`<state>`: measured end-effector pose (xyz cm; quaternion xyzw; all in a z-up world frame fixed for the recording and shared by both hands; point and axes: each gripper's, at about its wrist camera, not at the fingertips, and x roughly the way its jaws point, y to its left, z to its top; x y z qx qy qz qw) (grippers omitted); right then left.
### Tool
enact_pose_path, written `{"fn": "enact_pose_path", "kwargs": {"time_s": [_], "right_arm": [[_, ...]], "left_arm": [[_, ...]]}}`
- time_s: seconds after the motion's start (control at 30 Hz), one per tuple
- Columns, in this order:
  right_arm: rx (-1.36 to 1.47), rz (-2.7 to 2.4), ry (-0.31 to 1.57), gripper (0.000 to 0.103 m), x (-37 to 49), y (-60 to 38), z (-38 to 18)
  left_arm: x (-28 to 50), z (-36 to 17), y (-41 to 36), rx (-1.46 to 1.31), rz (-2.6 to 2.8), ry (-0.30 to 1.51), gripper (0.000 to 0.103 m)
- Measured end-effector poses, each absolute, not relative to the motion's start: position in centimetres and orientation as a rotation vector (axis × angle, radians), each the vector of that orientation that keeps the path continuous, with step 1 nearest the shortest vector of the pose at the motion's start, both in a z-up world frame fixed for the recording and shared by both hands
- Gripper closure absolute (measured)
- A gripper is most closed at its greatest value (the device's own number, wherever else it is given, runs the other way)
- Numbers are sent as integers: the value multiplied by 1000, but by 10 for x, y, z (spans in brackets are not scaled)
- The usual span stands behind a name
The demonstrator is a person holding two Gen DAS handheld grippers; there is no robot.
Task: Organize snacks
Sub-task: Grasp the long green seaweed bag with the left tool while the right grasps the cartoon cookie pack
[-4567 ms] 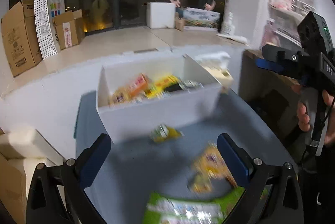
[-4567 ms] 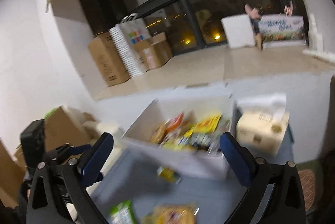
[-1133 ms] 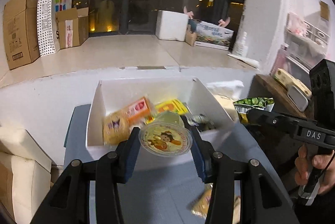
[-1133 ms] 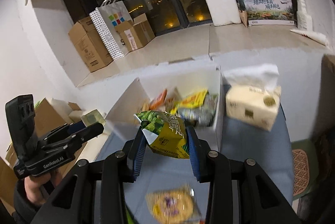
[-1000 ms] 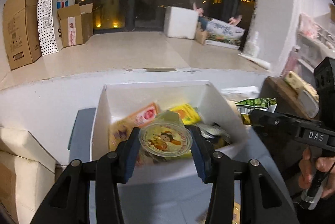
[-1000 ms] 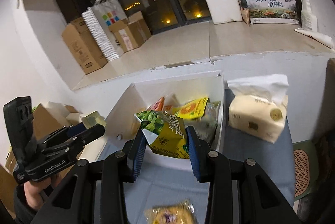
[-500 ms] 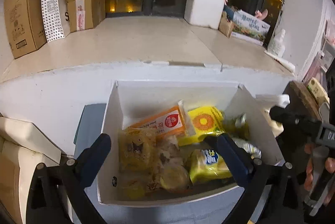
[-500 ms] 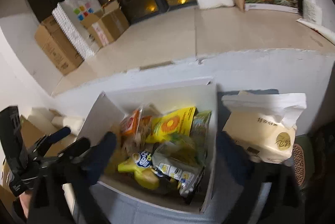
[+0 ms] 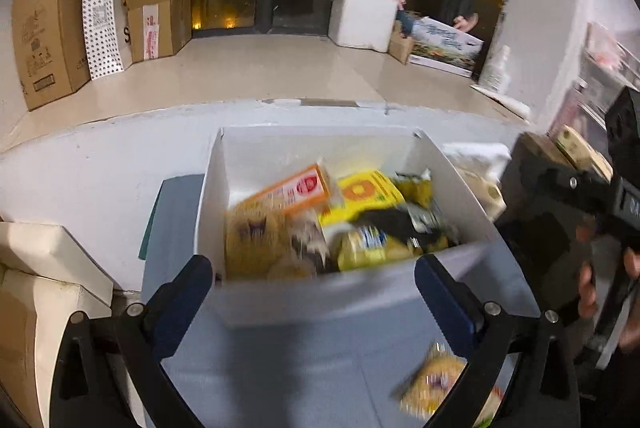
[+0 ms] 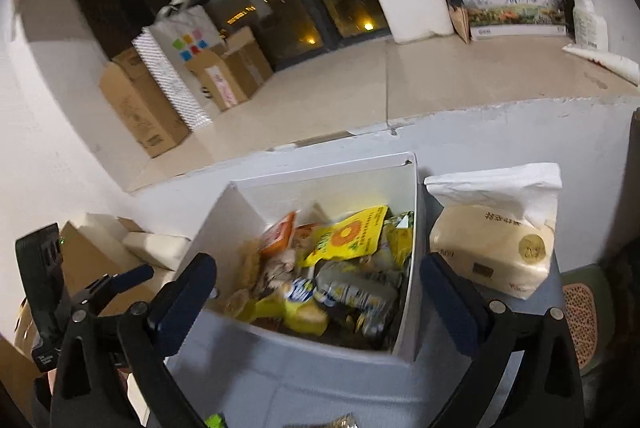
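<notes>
A white open box (image 9: 320, 302) (image 10: 300, 354) stands on the blue table (image 9: 280, 368), filled with several snacks: an orange carton (image 9: 296, 188), a yellow sunflower pack (image 9: 364, 192) (image 10: 348, 236) and other yellow packets. My left gripper (image 9: 310, 268) hangs open just in front of the box's near wall, with nothing between its fingers. My right gripper (image 10: 316, 264) is over the box's near edge; its jaws are opening and hold nothing. A loose yellow snack pack (image 9: 436, 384) lies on the table by the left gripper's right finger.
A tissue pack (image 10: 492, 244) sits right of the box. Cardboard boxes (image 9: 48, 28) and a dotted paper bag (image 9: 100, 8) stand on the ledge behind. A hand (image 9: 600, 292) holds the other gripper at the right. White foam blocks (image 9: 40, 268) lie left of the table.
Both grippers went from shut to open. The cartoon jelly cup left the left jaws and the green-yellow bag left the right jaws. Both views drew back slightly from over the box.
</notes>
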<state>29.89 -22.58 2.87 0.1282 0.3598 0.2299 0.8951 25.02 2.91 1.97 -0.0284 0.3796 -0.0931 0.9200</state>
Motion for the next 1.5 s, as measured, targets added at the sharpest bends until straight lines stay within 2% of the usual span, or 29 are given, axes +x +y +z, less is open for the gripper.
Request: {"fn": "enact_pose_path", "kwargs": {"time_s": [0.3,0.57,0.9,1.27,1.33,1.5], "right_arm": [[278,543,694,0,184,-246,8],[243,477,775,0,109,-257,-58],[47,457,890,0,142,-214,-99],[-139,533,1036,0,188,-168,-138],[-191,508,1002,11,183,-167,-138],[-208,483,983,24,175,-172,-137]], "left_arm": [[122,12,27,-23,-275,729,0],[45,-21,23,-58,-294,765,0],[21,-57,33,-175,-258,829,0],[14,-69,33,-201,-230,844,0],[15,-72,29,-196,-233,853,0],[20,-77,23,-193,-242,870,0]]}}
